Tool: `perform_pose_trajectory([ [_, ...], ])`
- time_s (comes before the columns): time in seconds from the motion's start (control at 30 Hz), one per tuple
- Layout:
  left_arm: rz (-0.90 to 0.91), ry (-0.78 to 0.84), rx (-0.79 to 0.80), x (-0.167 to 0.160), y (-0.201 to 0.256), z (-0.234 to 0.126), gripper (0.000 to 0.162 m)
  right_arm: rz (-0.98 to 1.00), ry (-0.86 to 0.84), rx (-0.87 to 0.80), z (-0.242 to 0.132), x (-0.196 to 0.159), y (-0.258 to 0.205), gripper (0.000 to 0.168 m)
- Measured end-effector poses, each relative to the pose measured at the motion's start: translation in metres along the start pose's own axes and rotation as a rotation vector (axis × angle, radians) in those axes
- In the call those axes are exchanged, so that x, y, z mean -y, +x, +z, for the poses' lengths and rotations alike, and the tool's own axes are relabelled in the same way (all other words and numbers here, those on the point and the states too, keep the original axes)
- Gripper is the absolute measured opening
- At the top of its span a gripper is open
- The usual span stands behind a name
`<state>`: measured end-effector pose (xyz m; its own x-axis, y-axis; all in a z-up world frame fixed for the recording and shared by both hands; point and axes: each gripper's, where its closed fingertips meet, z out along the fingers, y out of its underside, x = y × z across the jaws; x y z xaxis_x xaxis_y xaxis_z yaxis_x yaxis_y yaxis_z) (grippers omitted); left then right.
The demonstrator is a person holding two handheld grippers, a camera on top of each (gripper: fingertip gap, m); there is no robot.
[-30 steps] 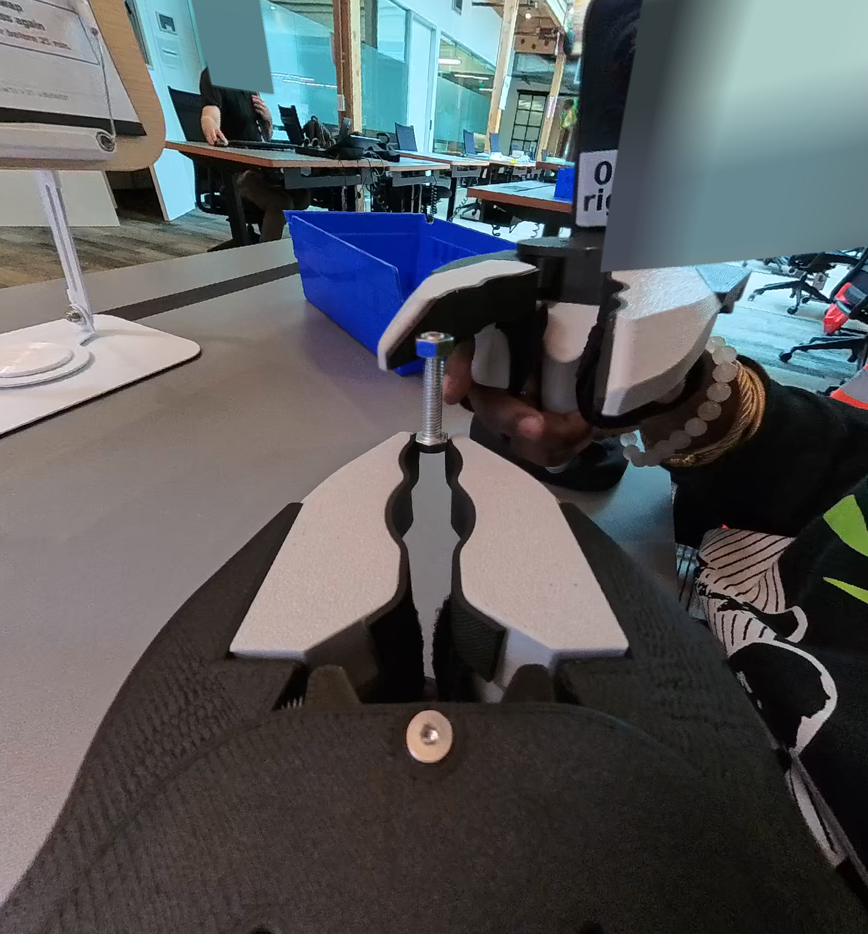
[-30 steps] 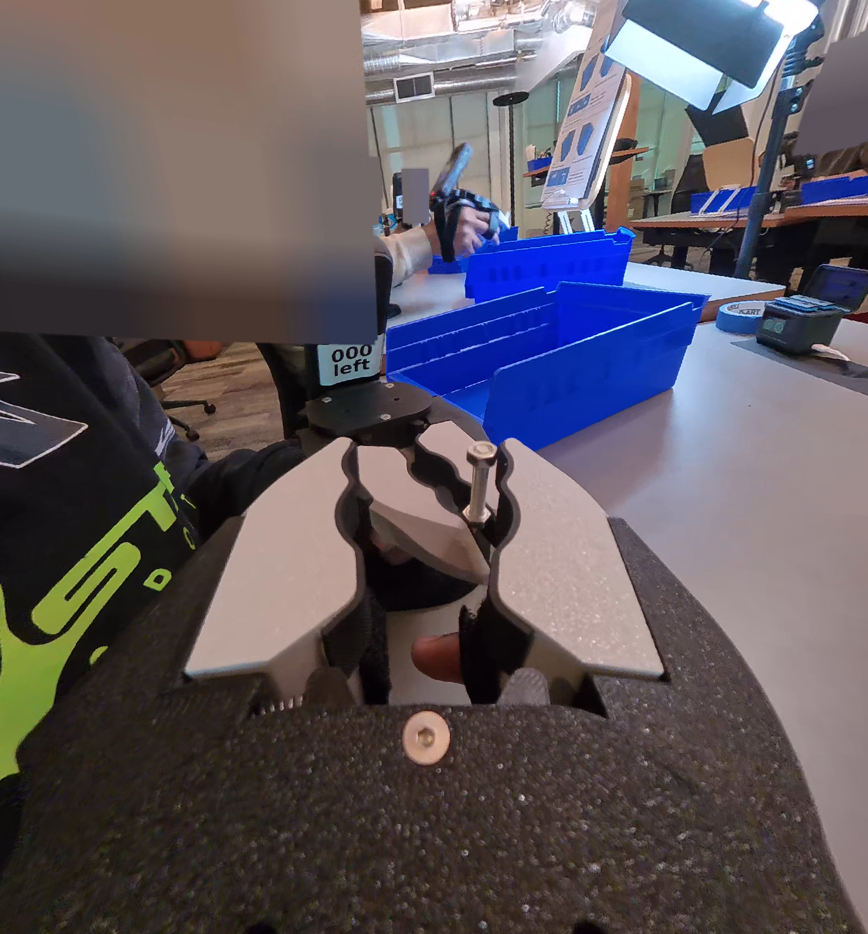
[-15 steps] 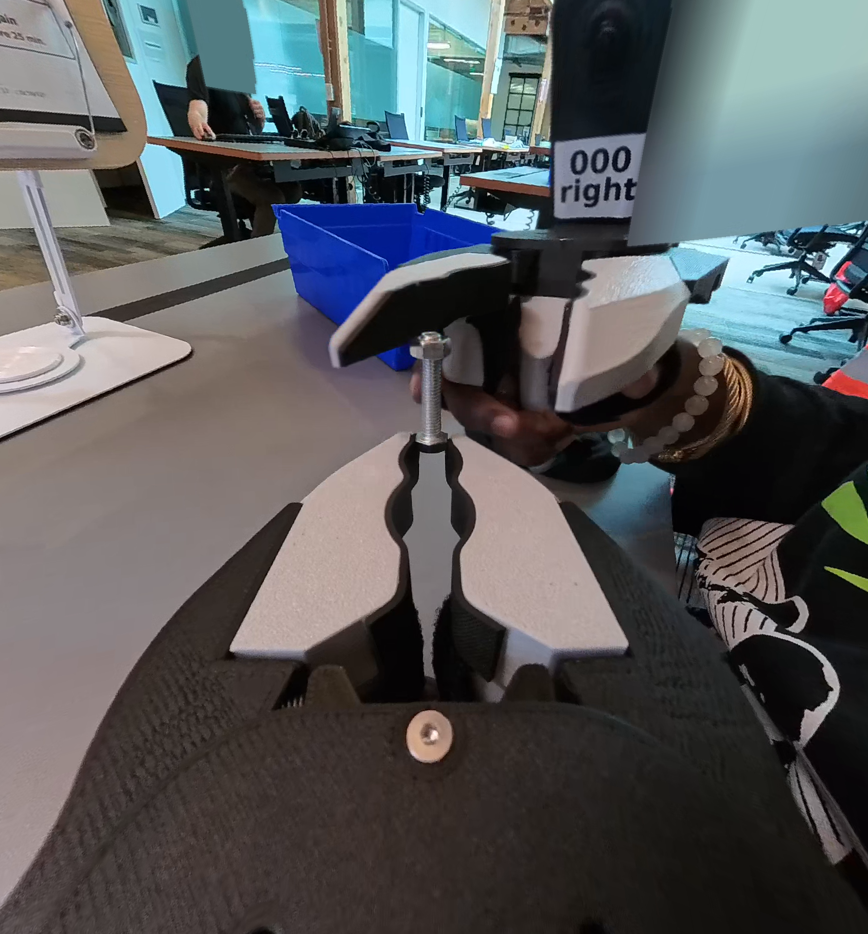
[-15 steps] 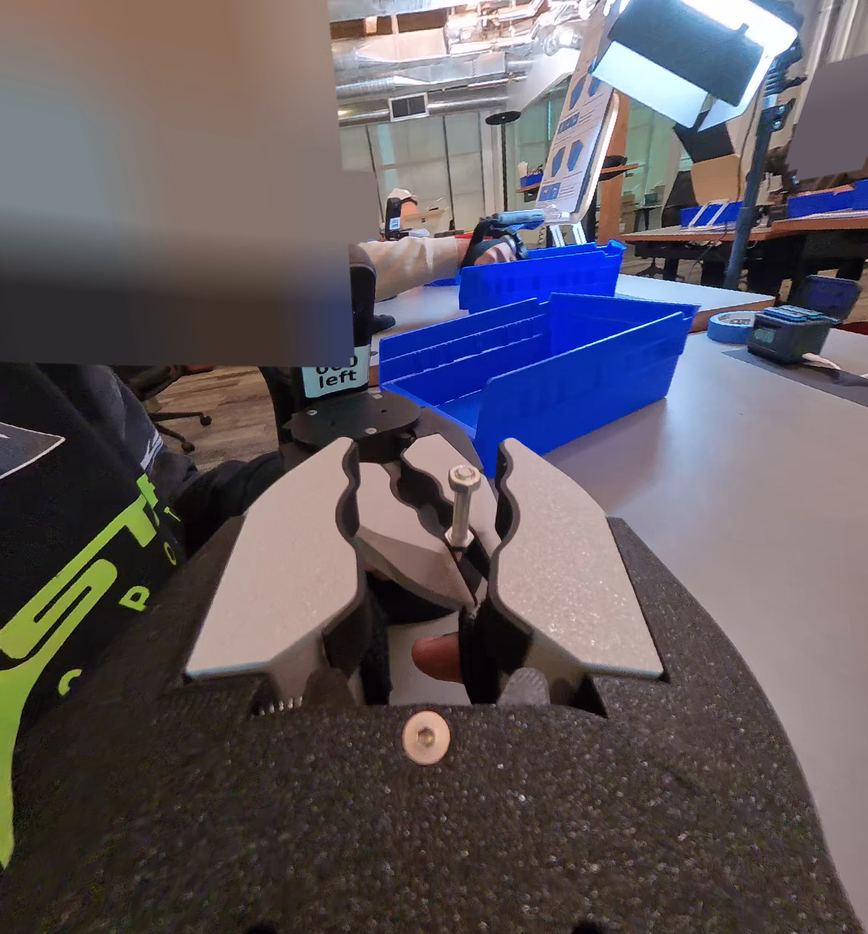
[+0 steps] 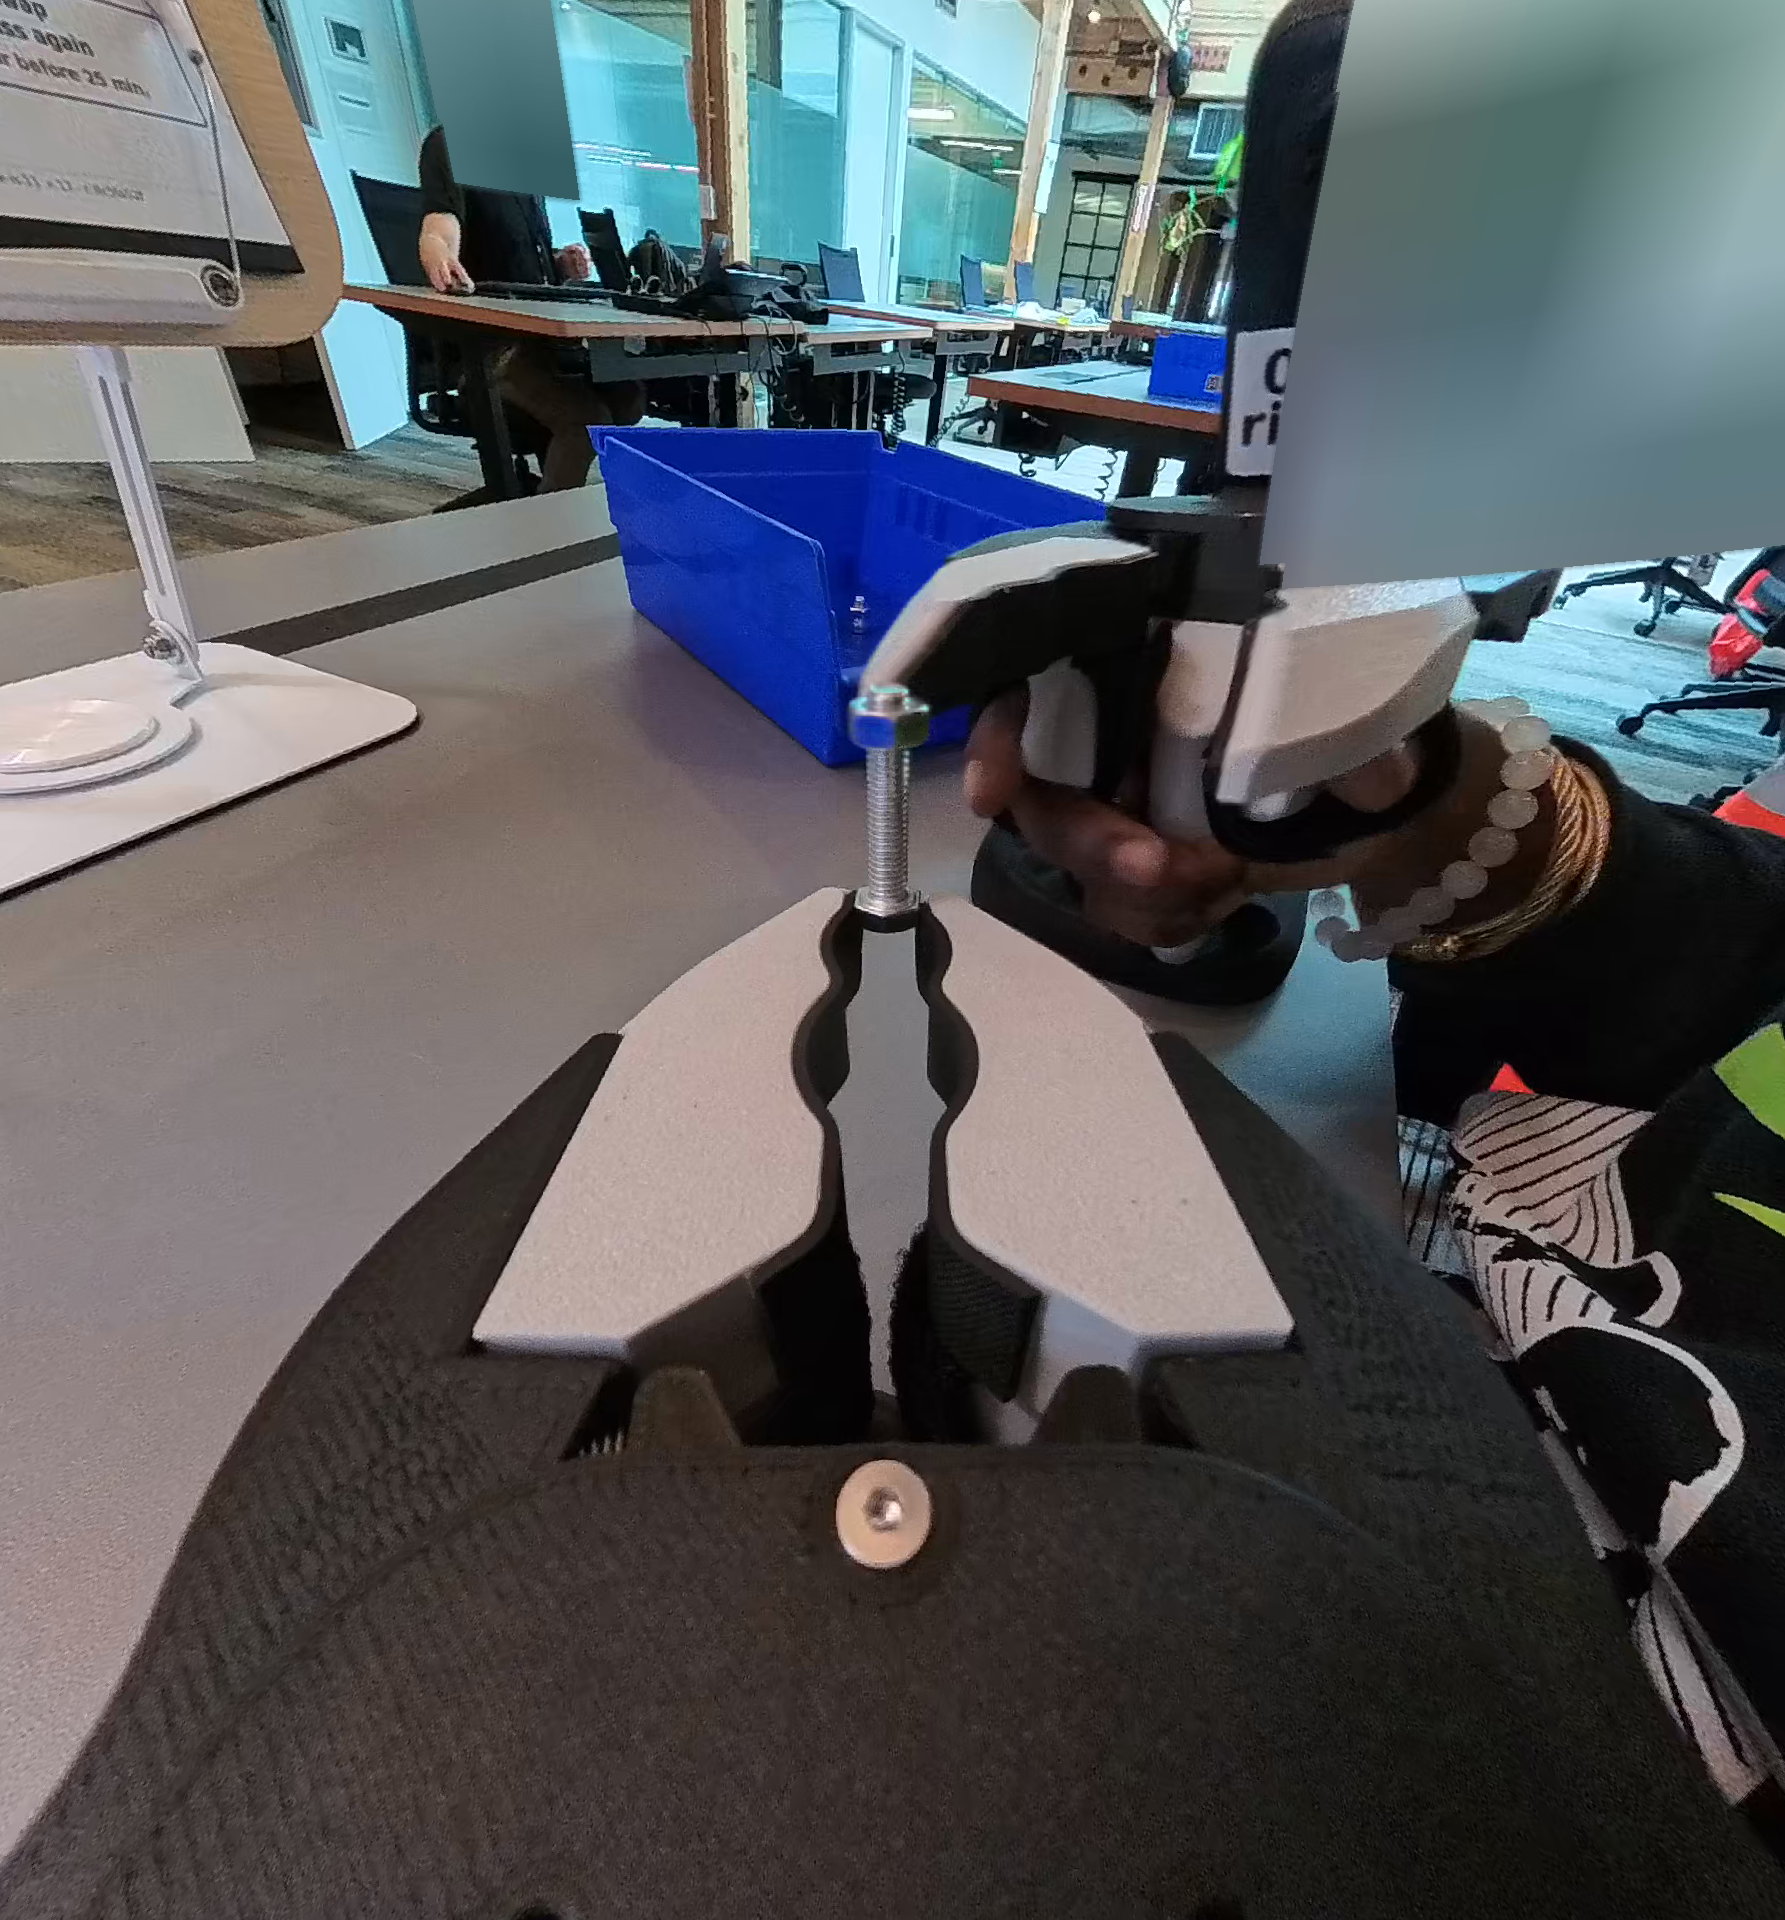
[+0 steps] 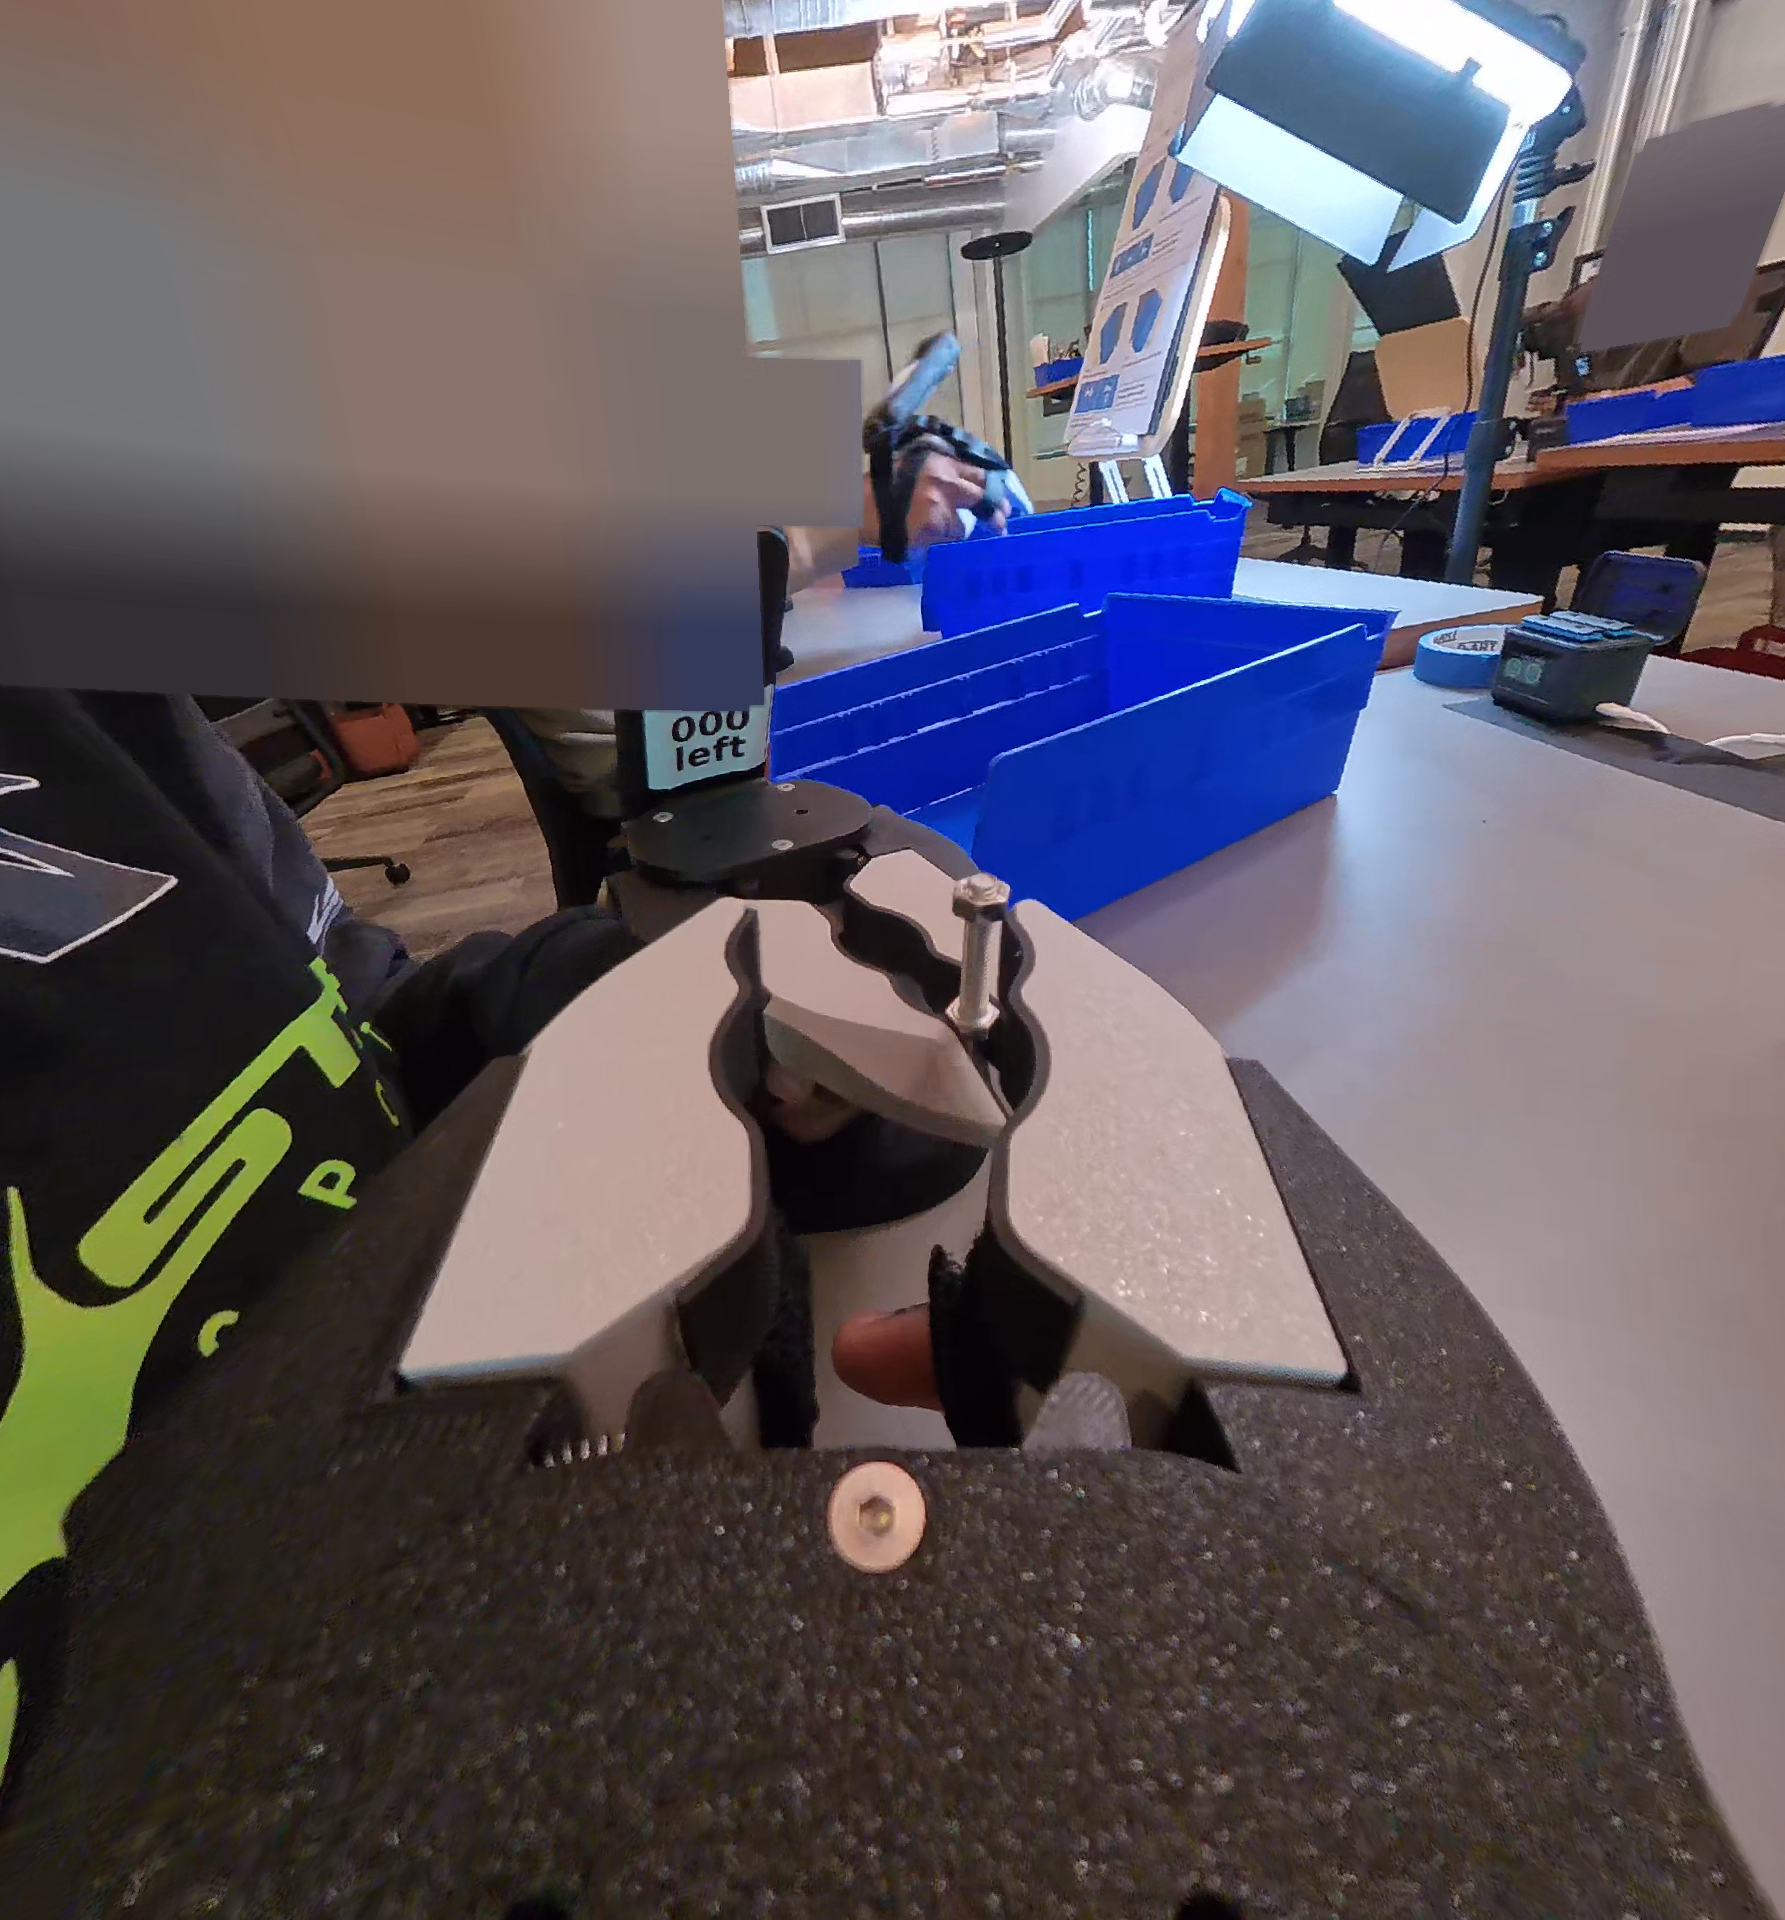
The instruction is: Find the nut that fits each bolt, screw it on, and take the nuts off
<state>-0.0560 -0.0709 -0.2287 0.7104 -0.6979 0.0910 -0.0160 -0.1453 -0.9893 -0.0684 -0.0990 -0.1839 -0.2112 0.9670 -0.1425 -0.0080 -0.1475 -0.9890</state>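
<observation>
**Standing straight up from the left claw: the bolt, with the nut at its top**

Held between the tips of the left claw (image 5: 888,914), which is drawn narrow and clamped on the lower end, the bolt (image 5: 888,821) rises upright. Its long axis is vertical, at a right angle to the fingers that hold it. The threaded shank is bare all the way up to the nut (image 5: 888,719), which sits at the very top end, directly above the left claw's tips.

The right claw (image 6: 877,925) is the nearer one to that nut. It reaches in level from the side, across the bolt's axis, with its fingers standing well apart. In its own view the nut lies just inside its right-hand finger; whether they touch cannot be told. The other finger is away on the far side, and the left claw's fingers show in the gap between. My reading is that the nut is not gripped now, so the coming move depends on closing squarely on the hex flats and turning about the vertical axis.

The hand (image 5: 1127,852) on the right claw's handle sits low beside the bolt, just above the bench (image 5: 348,987). Beyond the left claw's tips stands a blue bin (image 5: 742,582), near but not touching. A white stand base (image 5: 192,748) lies off to the left of that claw, well apart.

Farther out from the right claw are a second blue bin (image 6: 1075,571), a roll of blue tape (image 6: 1454,655) and a small dark case (image 6: 1563,675). Nothing stands in the turning path except the two claws themselves.
</observation>
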Motion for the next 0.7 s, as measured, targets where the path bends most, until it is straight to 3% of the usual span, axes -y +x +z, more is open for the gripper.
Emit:
perform_pose_trajectory([
  [0.13, 0.002, -0.001, -0.003, 0.000, 0.001, 0.000, 0.010, 0.011, 0.026, -0.020, -0.005, 0.003, 0.005, 0.038],
  [0.27, 0.017, -0.011, -0.010, -0.001, 0.003, 0.001, 0.010, 0.022, 0.016, 0.001, 0.007, 0.001, 0.007, 0.048],
  [0.47, 0.024, -0.021, -0.020, -0.003, 0.005, 0.002, 0.010, 0.015, -0.027, 0.064, 0.026, -0.006, 0.000, 0.050],
  [0.7, 0.004, -0.005, -0.005, -0.001, 0.001, 0.000, 0.010, 0.016, -0.009, 0.029, 0.013, -0.003, 0.001, 0.048],
])
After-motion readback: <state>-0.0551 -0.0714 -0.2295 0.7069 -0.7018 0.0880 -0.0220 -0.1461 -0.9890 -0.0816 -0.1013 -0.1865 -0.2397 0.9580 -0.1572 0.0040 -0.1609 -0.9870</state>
